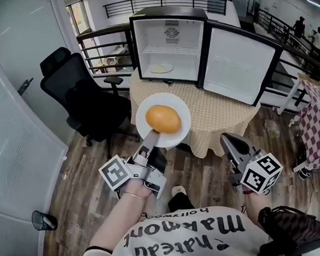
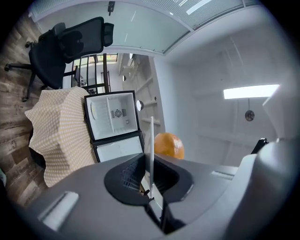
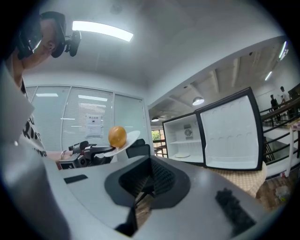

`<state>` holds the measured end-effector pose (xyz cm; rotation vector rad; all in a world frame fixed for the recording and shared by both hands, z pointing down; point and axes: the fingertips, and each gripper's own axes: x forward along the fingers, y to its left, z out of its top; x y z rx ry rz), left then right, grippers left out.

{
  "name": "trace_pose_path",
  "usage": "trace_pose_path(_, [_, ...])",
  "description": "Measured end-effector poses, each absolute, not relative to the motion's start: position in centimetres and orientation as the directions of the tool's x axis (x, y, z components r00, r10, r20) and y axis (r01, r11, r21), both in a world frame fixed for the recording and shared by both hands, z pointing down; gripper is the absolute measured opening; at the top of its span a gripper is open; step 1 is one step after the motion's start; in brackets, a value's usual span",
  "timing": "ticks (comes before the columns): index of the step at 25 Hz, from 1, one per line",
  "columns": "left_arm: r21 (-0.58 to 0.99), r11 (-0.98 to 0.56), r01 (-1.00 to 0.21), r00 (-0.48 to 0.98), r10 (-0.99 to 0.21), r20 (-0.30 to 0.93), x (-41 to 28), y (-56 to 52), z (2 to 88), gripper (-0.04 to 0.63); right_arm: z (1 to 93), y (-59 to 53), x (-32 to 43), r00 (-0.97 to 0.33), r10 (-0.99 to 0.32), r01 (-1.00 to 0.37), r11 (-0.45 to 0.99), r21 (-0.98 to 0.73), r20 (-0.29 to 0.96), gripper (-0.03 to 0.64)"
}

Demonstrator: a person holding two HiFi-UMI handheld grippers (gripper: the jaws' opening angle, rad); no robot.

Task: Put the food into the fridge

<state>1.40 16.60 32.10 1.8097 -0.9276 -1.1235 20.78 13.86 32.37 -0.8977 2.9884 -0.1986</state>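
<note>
Orange round fruit [image 1: 162,119] sits on a white round plate [image 1: 180,133] held in the air at the head view's centre. The left gripper [image 1: 151,136] pinches the plate's near rim in its jaws. At upper centre, an open black mini fridge [image 1: 168,45] stands on the checked-cloth bench [image 1: 225,117]. At lower right, the right gripper [image 1: 230,141] has its jaws pressed together, empty.

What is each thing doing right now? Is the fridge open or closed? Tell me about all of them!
Fridge: door swung wide open.
White plate: up in the air, pinched at its rim.
Orange fruit: sitting on the white plate.
Left gripper: shut on the white plate.
Right gripper: shut, holding nothing.
Small plate: lying flat inside the fridge.
Office chair: empty.
</note>
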Motion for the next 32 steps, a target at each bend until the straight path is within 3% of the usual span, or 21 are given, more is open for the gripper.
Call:
trace_pose_path(17, [0.915,-0.365,-0.170,0.287,-0.907,-0.309,-5.6,-3.6,33.0,0.008,31.1,-7.7,12.7,-0.870,-0.492,-0.485,0.864,-0.132,-0.023,0.015])
trace_pose_path(32, [0.911,-0.374,-0.175,0.268,-0.908,-0.322,-9.4,-12.9,33.0,0.008,32.7,-15.3,7.5,-0.900,-0.436,-0.430,0.894,-0.125,-0.021,0.015])
